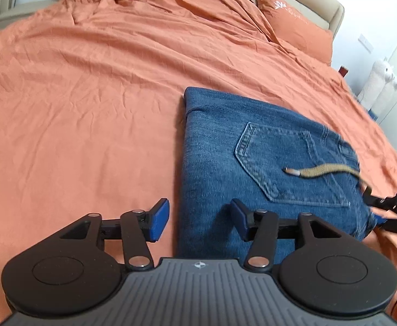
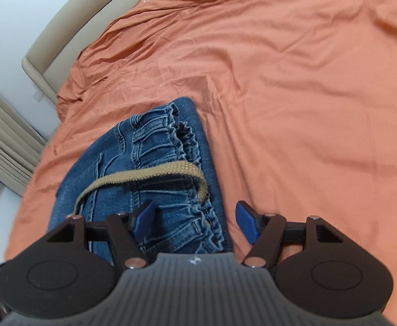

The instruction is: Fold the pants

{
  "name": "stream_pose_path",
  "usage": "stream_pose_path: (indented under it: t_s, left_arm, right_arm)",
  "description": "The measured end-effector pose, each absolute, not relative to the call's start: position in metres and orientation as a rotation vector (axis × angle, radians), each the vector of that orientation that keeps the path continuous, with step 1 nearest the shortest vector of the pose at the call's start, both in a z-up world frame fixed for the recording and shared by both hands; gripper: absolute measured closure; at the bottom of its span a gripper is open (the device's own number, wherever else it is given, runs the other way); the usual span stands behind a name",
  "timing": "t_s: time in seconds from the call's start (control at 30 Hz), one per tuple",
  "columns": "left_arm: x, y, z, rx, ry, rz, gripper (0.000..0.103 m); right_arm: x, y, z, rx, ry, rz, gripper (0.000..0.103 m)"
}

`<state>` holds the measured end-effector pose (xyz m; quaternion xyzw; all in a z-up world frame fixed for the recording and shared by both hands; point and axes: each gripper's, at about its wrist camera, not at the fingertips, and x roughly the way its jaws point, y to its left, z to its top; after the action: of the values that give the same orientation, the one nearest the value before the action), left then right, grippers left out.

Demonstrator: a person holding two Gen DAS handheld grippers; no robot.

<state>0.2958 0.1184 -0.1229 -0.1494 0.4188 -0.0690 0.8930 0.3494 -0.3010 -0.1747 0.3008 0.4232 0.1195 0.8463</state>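
Blue jeans [image 1: 253, 157] lie folded in a compact stack on the orange bed sheet [image 1: 89, 95], back pocket up, with a tan drawstring [image 1: 323, 170] across the top. My left gripper [image 1: 199, 221] is open and empty, its jaws astride the stack's near left edge. In the right wrist view the jeans [image 2: 155, 168] show their gathered elastic waistband and the tan drawstring [image 2: 149, 175]. My right gripper [image 2: 194, 221] is open and empty, just above the waistband edge. The right gripper also shows at the far right of the left wrist view [image 1: 388, 209].
The orange sheet [image 2: 293, 81] covers the whole bed, wrinkled. An orange pillow [image 1: 293, 24] lies against the beige headboard [image 1: 337, 13]. A white plush toy [image 1: 380, 81] stands beside the bed. A beige bed frame [image 2: 70, 27] and pleated curtains [image 2: 5, 135] are on the left.
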Motion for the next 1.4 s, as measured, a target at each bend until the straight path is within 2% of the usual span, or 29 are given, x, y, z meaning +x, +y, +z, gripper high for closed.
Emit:
stream_pose_path:
  t_s: [0.37,0.47,0.5,0.53,0.57,0.63,0.67,0.73,0.83,1.03,1.4]
  left_arm:
    - [0.347,0.158,-0.174,-0.759,0.925,-0.279,0.040]
    - [0.353,0.159,-0.179,-0.788,0.927,-0.294,0.047]
    - [0.354,0.159,-0.180,-0.797,0.925,-0.297,0.054]
    - [0.355,0.160,-0.182,-0.811,0.922,-0.301,0.060]
    - [0.355,0.159,-0.182,-0.819,0.920,-0.297,0.063]
    - [0.353,0.158,-0.180,-0.815,0.912,-0.300,0.075]
    - [0.352,0.156,-0.177,-0.799,0.903,-0.301,0.078]
    - [0.350,0.151,-0.170,-0.766,0.886,-0.294,0.089]
    - [0.348,0.146,-0.157,-0.719,0.866,-0.273,0.095]
    - [0.337,0.144,-0.132,-0.661,0.846,-0.252,0.096]
    - [0.301,0.190,-0.075,-0.591,0.833,-0.198,0.096]
  right_arm:
    - [0.378,-0.310,-0.198,0.778,0.899,0.364,0.037]
    - [0.384,-0.310,-0.204,0.807,0.888,0.380,0.039]
    - [0.386,-0.310,-0.205,0.815,0.883,0.379,0.042]
    - [0.387,-0.309,-0.206,0.820,0.877,0.380,0.048]
    - [0.388,-0.309,-0.206,0.829,0.869,0.392,0.057]
    - [0.388,-0.309,-0.204,0.841,0.863,0.402,0.063]
    - [0.387,-0.310,-0.203,0.845,0.862,0.403,0.069]
    - [0.384,-0.309,-0.196,0.831,0.846,0.403,0.075]
    - [0.376,-0.299,-0.177,0.745,0.806,0.396,0.081]
    - [0.352,-0.286,-0.136,0.629,0.721,0.429,0.084]
    - [0.316,-0.229,-0.085,0.538,0.714,0.525,0.085]
